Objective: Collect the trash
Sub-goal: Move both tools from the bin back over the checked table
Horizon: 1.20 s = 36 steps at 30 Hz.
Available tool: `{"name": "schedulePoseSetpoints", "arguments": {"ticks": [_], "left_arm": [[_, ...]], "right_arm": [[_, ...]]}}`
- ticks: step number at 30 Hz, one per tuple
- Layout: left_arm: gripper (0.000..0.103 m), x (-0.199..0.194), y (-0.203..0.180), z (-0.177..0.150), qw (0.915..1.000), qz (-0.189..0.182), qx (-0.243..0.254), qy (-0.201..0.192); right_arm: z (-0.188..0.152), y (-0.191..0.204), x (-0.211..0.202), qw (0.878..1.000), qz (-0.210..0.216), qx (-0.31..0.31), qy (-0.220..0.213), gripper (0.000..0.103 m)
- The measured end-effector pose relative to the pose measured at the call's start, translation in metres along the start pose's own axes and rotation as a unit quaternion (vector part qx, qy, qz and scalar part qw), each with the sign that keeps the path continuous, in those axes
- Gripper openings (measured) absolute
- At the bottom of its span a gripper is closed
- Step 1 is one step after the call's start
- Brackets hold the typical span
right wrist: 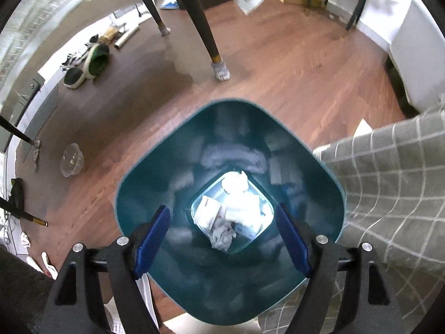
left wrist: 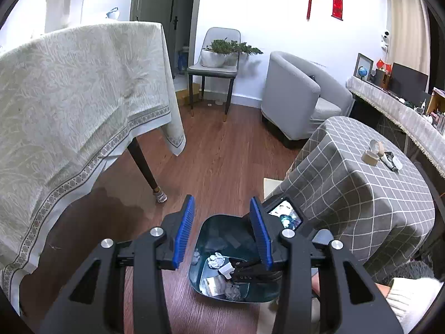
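Note:
A dark teal bin [left wrist: 211, 225] stands on the wooden floor between two covered tables. At its bottom lie crumpled white paper [left wrist: 216, 260] and other scraps. My left gripper [left wrist: 222, 199] hovers above the bin's near side, open, with nothing between its blue pads. In the right wrist view I look almost straight down into the bin [right wrist: 139, 172]. My right gripper [right wrist: 222, 208] is open over its mouth and holds nothing. Below it, a white paper ball [right wrist: 235, 183] lies on the pile of scraps. The small screen [left wrist: 287, 215] on the right-hand tool shows above the bin.
A table under a pale patterned cloth [left wrist: 69, 97] stands left of the bin, its dark leg [right wrist: 203, 22] close by. A grey checked cloth [left wrist: 361, 183] with tape rolls [left wrist: 371, 156] is on the right. A clear plastic bowl [right wrist: 72, 162] and shoes [right wrist: 94, 61] lie on the floor.

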<state>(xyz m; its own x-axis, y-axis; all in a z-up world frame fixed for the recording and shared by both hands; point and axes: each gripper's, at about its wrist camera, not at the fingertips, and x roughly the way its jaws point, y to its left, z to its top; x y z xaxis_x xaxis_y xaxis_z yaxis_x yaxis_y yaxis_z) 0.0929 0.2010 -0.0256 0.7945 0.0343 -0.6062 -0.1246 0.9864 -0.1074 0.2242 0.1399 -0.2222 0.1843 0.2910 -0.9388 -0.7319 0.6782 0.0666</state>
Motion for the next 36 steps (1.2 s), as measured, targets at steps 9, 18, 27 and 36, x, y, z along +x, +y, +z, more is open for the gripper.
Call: {"name": "schedulePoseSetpoints", "arguments": {"ticks": [9, 18, 27, 36], "left_arm": [[0.058, -0.009, 0.001, 0.010, 0.9997, -0.002, -0.016, -0.018], [0.065, -0.012, -0.011, 0.022, 0.9992, -0.010, -0.018, -0.035], [0.069, -0.007, -0.038, 0.028, 0.9990, -0.021, 0.005, -0.039], [0.071, 0.000, -0.070, 0.035, 0.9980, -0.042, 0.019, -0.044]], "right_arm": [[0.014, -0.004, -0.078, 0.995, 0.005, -0.008, -0.097, 0.079], [0.015, -0.012, -0.156, 0.982, 0.001, -0.008, -0.186, 0.079], [0.000, -0.039, -0.209, 0.970, -0.019, 0.007, -0.243, 0.082], [-0.020, -0.066, -0.240, 0.961, -0.037, 0.025, -0.274, 0.083]]}}
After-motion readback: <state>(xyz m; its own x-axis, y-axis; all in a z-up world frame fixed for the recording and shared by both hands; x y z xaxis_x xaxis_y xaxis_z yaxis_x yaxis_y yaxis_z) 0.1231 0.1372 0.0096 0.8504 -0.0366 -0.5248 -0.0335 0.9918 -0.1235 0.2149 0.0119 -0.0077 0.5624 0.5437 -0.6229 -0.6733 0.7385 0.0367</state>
